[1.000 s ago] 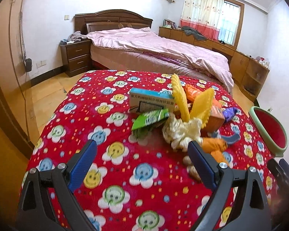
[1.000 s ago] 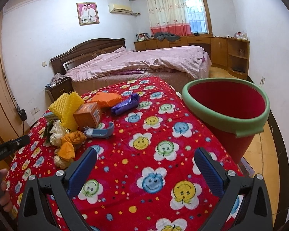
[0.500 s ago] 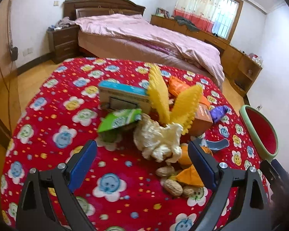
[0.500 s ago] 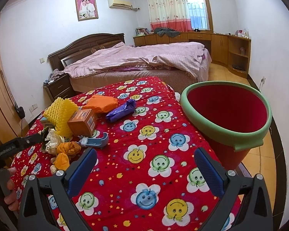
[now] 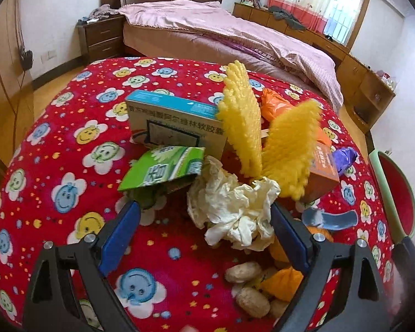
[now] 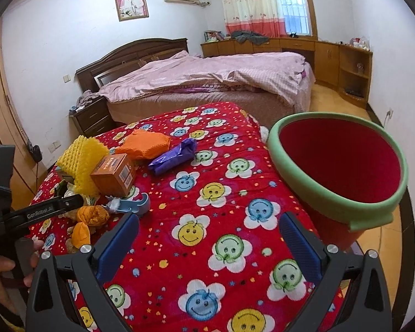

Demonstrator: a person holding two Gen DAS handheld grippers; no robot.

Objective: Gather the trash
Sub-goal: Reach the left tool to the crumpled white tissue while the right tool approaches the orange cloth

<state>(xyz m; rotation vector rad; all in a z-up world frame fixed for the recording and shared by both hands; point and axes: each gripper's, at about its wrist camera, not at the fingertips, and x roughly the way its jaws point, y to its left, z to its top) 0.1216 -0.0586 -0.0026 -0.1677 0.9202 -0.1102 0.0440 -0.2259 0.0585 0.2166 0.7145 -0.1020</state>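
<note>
while left gripper [image 5: 204,217] gapes beside crumpled tissue [image 5: 232,210], bin [image 6: 343,191] nearby

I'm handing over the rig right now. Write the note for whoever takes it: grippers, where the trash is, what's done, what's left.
Left gripper: open, empty, jaws either side of the crumpled tissue, not closed on it.
Right gripper: open, empty, over bare cloth beside the bin.
Trash lies in a pile on the red cloth: tissue, blue box, green packet, yellow foam, orange box, purple wrapper, orange bag, blue clip, peels and peanuts.
Done: nothing seen in the bin.
Left: grip the tissue, drop it in the bin, then the rest.
</note>
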